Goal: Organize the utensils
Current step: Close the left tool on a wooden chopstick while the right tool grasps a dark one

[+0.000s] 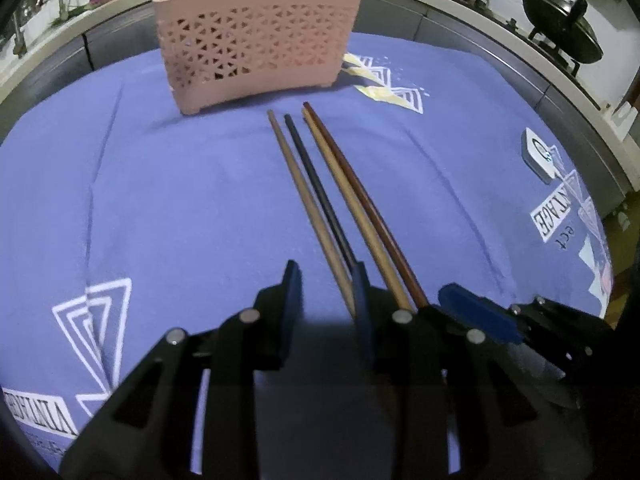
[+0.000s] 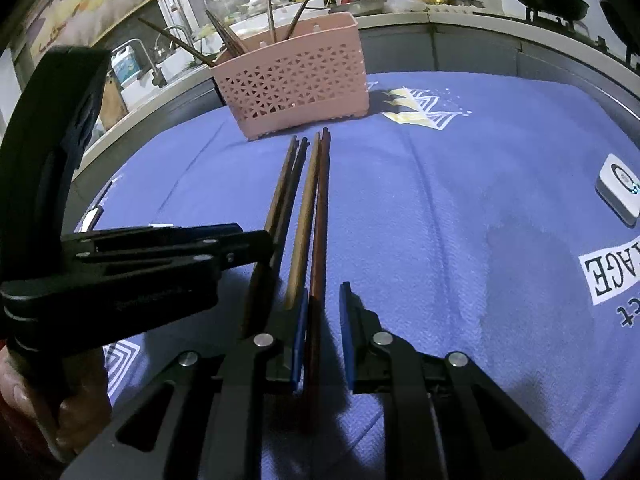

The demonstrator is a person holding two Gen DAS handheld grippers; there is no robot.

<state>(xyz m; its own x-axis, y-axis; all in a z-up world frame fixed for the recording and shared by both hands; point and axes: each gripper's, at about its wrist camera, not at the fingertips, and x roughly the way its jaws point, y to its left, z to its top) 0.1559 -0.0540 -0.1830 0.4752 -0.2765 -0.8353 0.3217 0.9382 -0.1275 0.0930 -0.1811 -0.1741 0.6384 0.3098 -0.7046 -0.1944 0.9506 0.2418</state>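
Note:
Several chopsticks (image 1: 320, 184) lie side by side on the blue cloth (image 1: 160, 200), tips toward a pink perforated holder (image 1: 260, 44) that has several chopsticks standing in it. My left gripper (image 1: 326, 300) is open, its jaws astride the near end of the leftmost brown chopstick (image 1: 308, 208). My right gripper (image 2: 324, 328) is open with the reddish-brown chopstick (image 2: 320, 208) lying between its jaws. The holder (image 2: 296, 84) and the left gripper (image 2: 240, 248) also show in the right wrist view; the right gripper's blue pad (image 1: 480, 312) shows in the left wrist view.
A small white square device (image 2: 618, 188) lies on the cloth at the right. Woks (image 1: 560, 28) sit on a stove beyond the table's far right edge. A sink with a tap (image 2: 160, 56) is at the back left.

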